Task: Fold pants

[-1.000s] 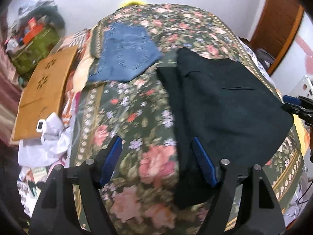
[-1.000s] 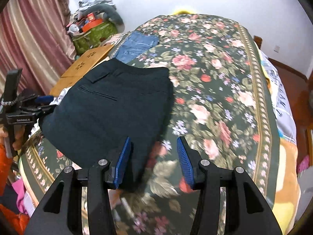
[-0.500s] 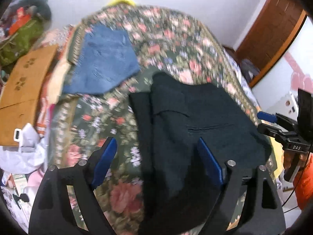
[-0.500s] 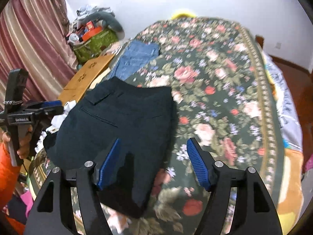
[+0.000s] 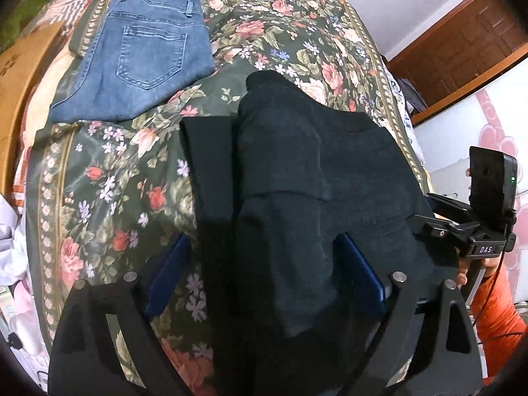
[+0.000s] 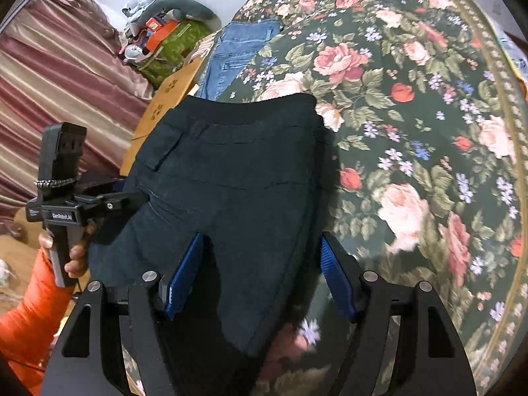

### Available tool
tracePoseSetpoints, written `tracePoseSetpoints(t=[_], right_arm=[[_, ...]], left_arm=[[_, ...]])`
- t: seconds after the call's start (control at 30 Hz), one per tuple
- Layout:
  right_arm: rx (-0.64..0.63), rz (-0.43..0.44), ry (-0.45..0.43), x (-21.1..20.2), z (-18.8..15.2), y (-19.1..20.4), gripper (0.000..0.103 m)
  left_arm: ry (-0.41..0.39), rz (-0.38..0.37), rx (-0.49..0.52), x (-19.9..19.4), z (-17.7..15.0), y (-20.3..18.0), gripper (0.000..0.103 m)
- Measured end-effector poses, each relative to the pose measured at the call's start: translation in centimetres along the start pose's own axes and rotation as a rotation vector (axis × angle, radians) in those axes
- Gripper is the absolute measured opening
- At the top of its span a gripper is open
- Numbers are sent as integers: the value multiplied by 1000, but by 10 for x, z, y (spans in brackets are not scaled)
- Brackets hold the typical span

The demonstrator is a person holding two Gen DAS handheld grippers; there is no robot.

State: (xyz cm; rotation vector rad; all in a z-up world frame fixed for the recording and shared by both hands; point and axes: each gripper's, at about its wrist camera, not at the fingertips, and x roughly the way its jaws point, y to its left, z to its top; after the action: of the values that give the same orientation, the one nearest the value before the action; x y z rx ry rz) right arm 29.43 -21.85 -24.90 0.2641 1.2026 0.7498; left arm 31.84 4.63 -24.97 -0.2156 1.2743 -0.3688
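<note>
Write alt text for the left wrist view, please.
Dark pants lie partly folded on a floral bedspread, framed by the open left gripper with blue pads. Folded blue jeans lie beyond; the right gripper shows at right.

Both wrist cameras look steeply down, close over the black pants (image 5: 297,198).

pants (image 5: 297,171): black, plain dark cloth
state: folded into a rough block; a narrow flat strip shows along one side, a thicker rumpled layer on top
surface detail: waistband and a flapped pocket (image 6: 161,151) at the far end, in the right wrist view
pose: flat on the bedspread, waistband away from the fingers
place, left wrist view: near end between the left fingers (image 5: 359,274), not pinched
place, right wrist view: near edge between the right fingers (image 6: 184,274), not pinched
</note>
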Motion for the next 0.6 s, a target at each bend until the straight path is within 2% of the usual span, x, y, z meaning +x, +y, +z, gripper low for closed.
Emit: tracePoseSetpoints(t=[0.1,0.2,0.3,0.43,0.47,0.6], right_arm=[[12,26,4,5,4,0,62],[45,61,1,7,5,-3,52],[60,74,-1,8,6,-2,41],[40,45,-31,-1,4,7,24],[30,32,-41,-4,5,9,20],[-42,-8,-79,-18,7,26,17]], left_arm=[[-2,-17,-1,1,4,0,82],[-15,-45,-8,-1,5,1,68],[-36,-30,1,-5,5,-4,56],[-72,23,38,-17,4,-15,39],[-80,27,43,-21,4,-17,37],[-126,54,109,-42,2,-32,28]])
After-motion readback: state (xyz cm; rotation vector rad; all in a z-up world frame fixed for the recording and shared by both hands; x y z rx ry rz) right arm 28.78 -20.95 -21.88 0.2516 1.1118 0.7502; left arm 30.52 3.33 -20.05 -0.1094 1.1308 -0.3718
